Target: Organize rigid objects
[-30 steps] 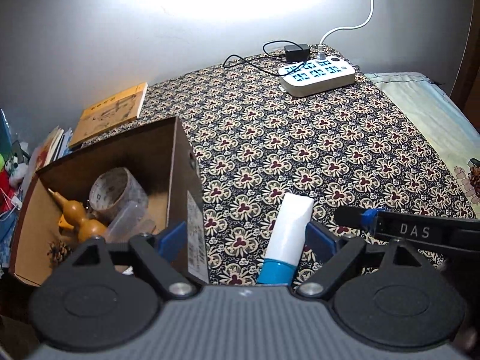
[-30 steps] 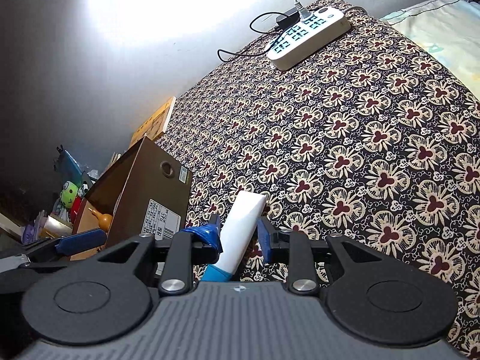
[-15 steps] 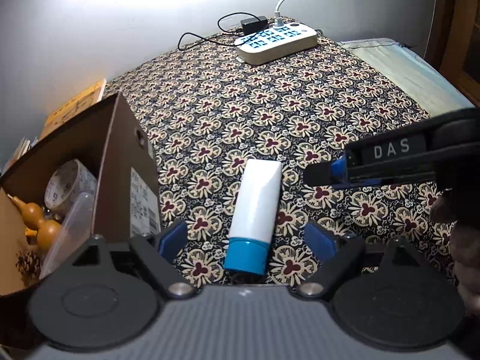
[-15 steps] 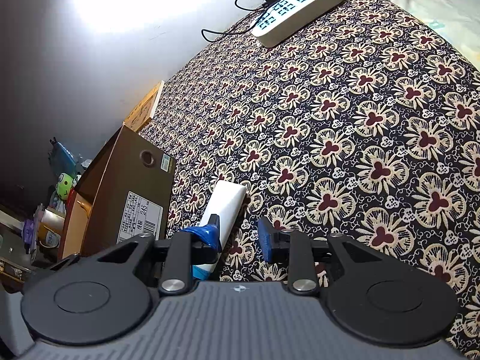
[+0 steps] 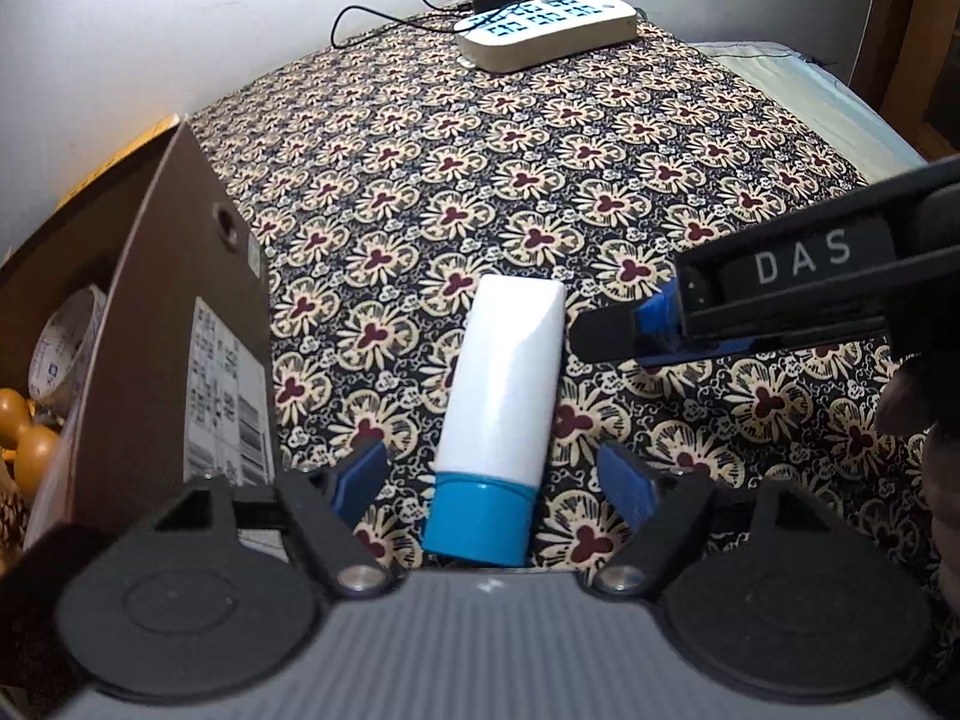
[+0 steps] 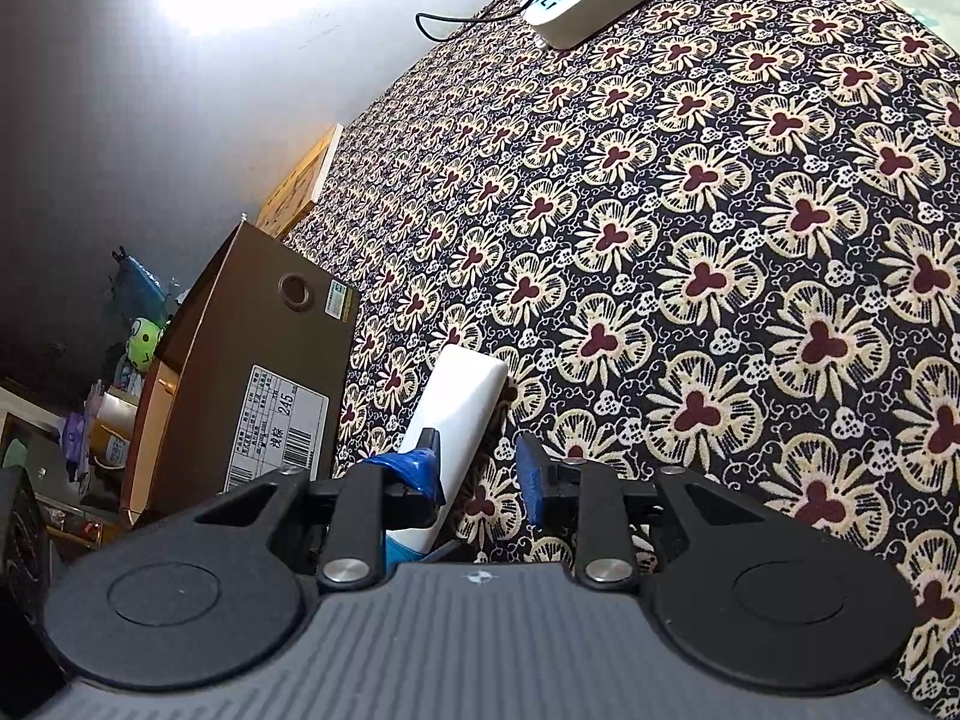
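A white tube with a blue cap (image 5: 501, 384) lies on the patterned cloth (image 5: 540, 180), cap toward me. My left gripper (image 5: 495, 483) is open, its blue pads on either side of the cap and apart from it. My right gripper (image 6: 480, 468) is open and empty; its left finger crosses in front of the tube (image 6: 459, 414) and it also shows in the left wrist view (image 5: 690, 330), just right of the tube. A brown cardboard box (image 5: 180, 324) stands to the left, holding a tape roll (image 5: 66, 342) and wooden gourds (image 5: 24, 432).
A white power strip (image 5: 546, 30) with a black adapter and cables sits at the far edge by the wall. A yellow booklet (image 6: 300, 180) lies behind the box. Clutter and toys (image 6: 141, 348) lie left of the box. A pale cloth (image 5: 810, 96) lies at right.
My right gripper let go of the tube and opened; the tube now lies on the cloth. My left gripper moved in over the tube's cap end.
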`<control>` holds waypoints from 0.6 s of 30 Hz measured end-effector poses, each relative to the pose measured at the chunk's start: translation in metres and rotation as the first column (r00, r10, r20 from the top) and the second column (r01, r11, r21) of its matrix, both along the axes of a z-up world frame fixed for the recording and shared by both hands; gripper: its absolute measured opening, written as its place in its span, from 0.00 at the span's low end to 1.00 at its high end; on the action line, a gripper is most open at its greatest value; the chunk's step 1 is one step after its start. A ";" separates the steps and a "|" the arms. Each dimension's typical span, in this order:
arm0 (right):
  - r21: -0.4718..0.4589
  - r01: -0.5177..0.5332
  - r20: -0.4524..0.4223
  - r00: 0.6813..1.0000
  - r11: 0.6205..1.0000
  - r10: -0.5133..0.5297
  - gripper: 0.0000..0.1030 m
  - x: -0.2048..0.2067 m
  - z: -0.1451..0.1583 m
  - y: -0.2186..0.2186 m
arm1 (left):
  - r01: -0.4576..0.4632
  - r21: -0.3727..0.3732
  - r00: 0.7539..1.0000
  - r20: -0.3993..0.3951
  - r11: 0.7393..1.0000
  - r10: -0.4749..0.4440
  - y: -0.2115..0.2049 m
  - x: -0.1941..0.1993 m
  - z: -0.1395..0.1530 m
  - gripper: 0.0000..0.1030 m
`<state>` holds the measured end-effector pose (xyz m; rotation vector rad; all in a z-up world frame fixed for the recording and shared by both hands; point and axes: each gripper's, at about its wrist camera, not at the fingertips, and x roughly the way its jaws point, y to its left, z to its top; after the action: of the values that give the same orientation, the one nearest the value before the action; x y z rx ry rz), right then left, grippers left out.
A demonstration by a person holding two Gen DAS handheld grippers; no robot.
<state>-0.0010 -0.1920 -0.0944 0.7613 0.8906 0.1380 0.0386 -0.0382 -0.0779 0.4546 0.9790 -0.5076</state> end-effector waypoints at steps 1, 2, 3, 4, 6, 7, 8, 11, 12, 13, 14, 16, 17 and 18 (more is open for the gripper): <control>0.004 -0.005 -0.002 1.000 1.000 0.005 0.10 0.002 -0.001 0.001 | -0.001 -0.002 1.000 -0.010 1.000 0.001 0.000 0.002 -0.002 0.75; 0.008 -0.009 -0.004 1.000 1.000 0.009 0.10 0.004 -0.002 0.001 | 0.001 -0.002 1.000 -0.020 1.000 -0.001 -0.001 0.003 -0.004 0.72; 0.010 -0.012 -0.005 1.000 1.000 0.013 0.10 0.004 -0.003 0.002 | 0.001 -0.001 1.000 -0.029 1.000 -0.002 -0.001 0.004 -0.006 0.70; 0.014 -0.014 -0.007 1.000 1.000 0.014 0.10 0.005 -0.004 0.002 | 0.000 -0.001 0.999 -0.036 1.000 0.000 -0.001 0.005 -0.008 0.70; 0.022 -0.018 -0.008 1.000 1.000 0.018 0.10 0.007 -0.005 0.002 | -0.002 -0.015 0.999 -0.043 1.000 0.001 0.000 0.007 -0.009 0.71; 0.024 -0.020 -0.010 1.000 1.000 0.020 0.10 0.009 -0.006 0.003 | -0.004 -0.022 0.999 -0.048 1.000 0.003 0.000 0.008 -0.009 0.71; 0.026 -0.022 -0.012 1.000 0.999 0.022 0.10 0.010 -0.006 0.003 | -0.006 -0.031 0.999 -0.053 1.000 0.004 0.001 0.009 -0.009 0.69; 0.031 -0.030 -0.016 0.999 0.999 0.031 0.10 0.014 -0.008 0.006 | -0.010 -0.077 0.996 -0.086 0.997 0.003 0.005 0.011 -0.008 0.54; 0.034 -0.033 -0.015 0.999 0.999 0.033 0.10 0.014 -0.008 0.006 | -0.008 -0.093 0.995 -0.096 0.996 -0.001 0.005 0.011 -0.007 0.44; 0.035 -0.035 -0.015 0.999 0.999 0.035 0.10 0.015 -0.008 0.007 | -0.009 -0.096 0.995 -0.098 0.995 -0.001 0.005 0.011 -0.007 0.44; 0.037 -0.036 -0.015 0.999 0.999 0.037 0.10 0.015 -0.008 0.007 | -0.009 -0.097 0.995 -0.097 0.995 -0.001 0.005 0.011 -0.007 0.44; 0.040 -0.038 -0.016 0.999 0.998 0.038 0.10 0.017 -0.010 0.010 | -0.012 -0.106 0.995 -0.099 0.994 0.001 0.005 0.011 -0.007 0.43; 0.044 -0.038 -0.018 0.999 0.998 0.039 0.10 0.018 -0.010 0.010 | -0.014 -0.111 0.995 -0.103 0.994 0.002 0.006 0.012 -0.007 0.42; 0.050 -0.038 -0.020 0.999 0.998 0.040 0.10 0.018 -0.011 0.010 | -0.015 -0.116 0.994 -0.105 0.993 0.002 0.007 0.012 -0.007 0.42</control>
<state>0.0167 -0.1822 -0.1052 0.7929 0.9254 0.1872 0.0510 -0.0316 -0.0845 0.3215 1.0456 -0.5823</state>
